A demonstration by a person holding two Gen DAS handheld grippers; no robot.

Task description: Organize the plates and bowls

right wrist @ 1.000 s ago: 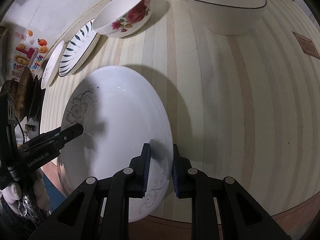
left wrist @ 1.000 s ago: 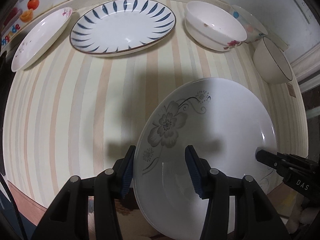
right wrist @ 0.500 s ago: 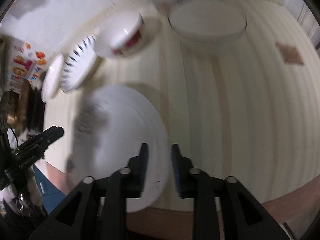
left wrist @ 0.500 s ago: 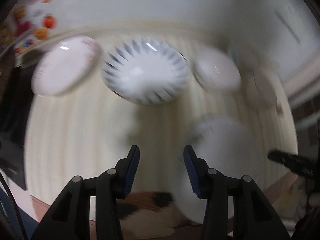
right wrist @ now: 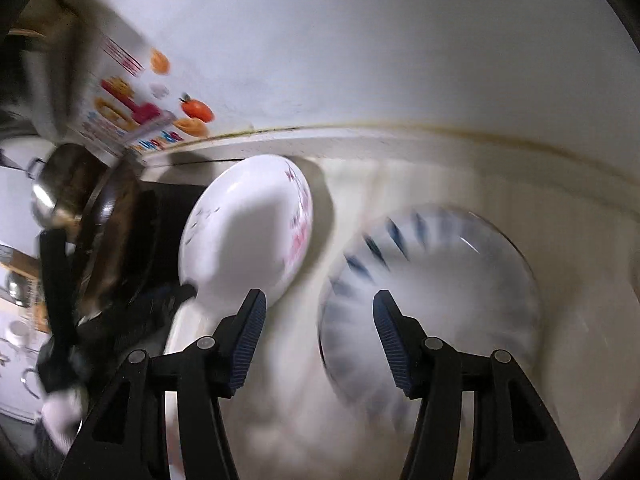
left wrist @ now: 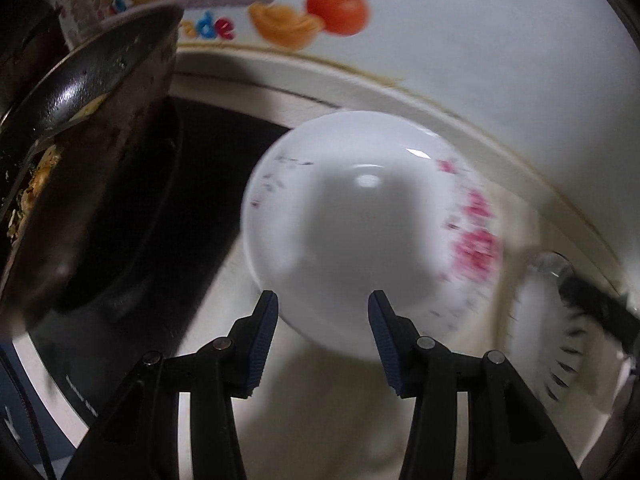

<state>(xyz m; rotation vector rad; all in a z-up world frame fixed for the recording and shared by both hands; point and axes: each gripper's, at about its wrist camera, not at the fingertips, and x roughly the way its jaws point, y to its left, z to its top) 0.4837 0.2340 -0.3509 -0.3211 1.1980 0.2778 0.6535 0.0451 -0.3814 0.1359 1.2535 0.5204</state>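
1. Left gripper (left wrist: pixel 323 322) hangs part open and empty before the pink plate (left wrist: pixel 372 236) beside the pan (left wrist: pixel 80 152).
2. Right gripper (right wrist: pixel 320 320), empty, has just been opening near the blue plate (right wrist: pixel 432 292).
3. Likely step: reaching for a plate; next, seat pads on its rim.

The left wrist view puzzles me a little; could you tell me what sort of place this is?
Most likely a home kitchen counter beside a stove: a dark used pan on a black cooktop, a pink-flowered plate on the pale counter, and fruit stickers on the wall.

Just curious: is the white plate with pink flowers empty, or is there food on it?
Empty: the plate with pink flowers shows only bare white glaze with a light glint.
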